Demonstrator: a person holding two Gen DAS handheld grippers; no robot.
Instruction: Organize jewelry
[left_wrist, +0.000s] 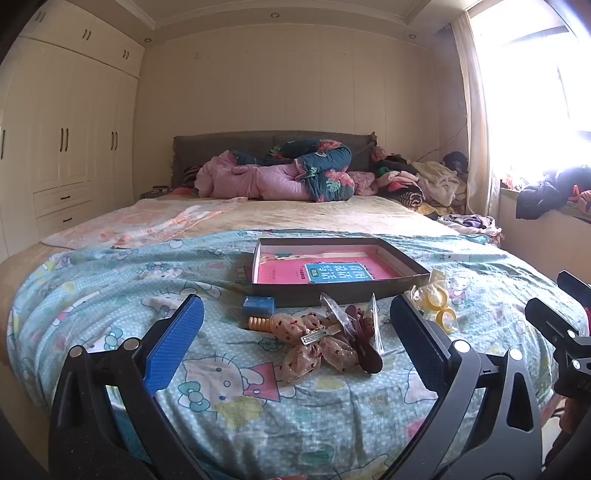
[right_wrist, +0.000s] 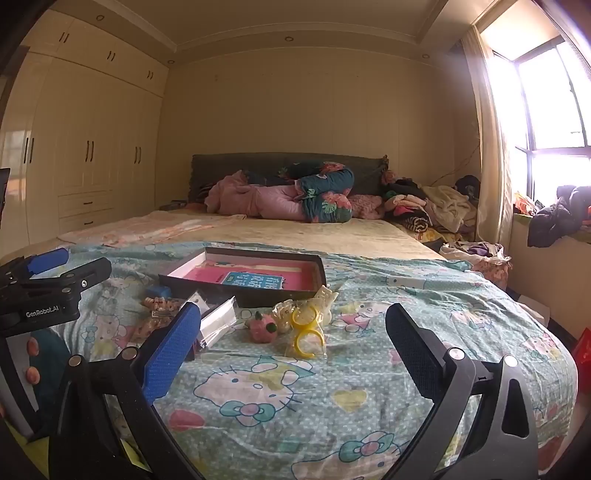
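A shallow dark box (left_wrist: 334, 290) with a pink lining and a blue card lies on the Hello Kitty bedspread (left_wrist: 258, 398); it also shows in the right wrist view (right_wrist: 273, 293). In front of it lie a lace bow with a metal clip (left_wrist: 314, 349), a dark red hair claw in a clear bag (left_wrist: 360, 332), an orange coil hair tie (left_wrist: 258, 324), a small blue block (left_wrist: 258, 305) and yellow rings in a bag (left_wrist: 439, 304). The right wrist view shows the yellow rings (right_wrist: 304, 328), a pink strawberry piece (right_wrist: 263, 328) and a clear bag (right_wrist: 218, 321). My left gripper (left_wrist: 295, 332) is open above the bow. My right gripper (right_wrist: 295, 339) is open above the yellow rings.
A folded pink and floral quilt (left_wrist: 288, 173) lies at the headboard. A heap of clothes (left_wrist: 417, 181) sits at the far right of the bed. White wardrobes (left_wrist: 66, 140) line the left wall. A window ledge with dark clothes (left_wrist: 546, 195) is on the right.
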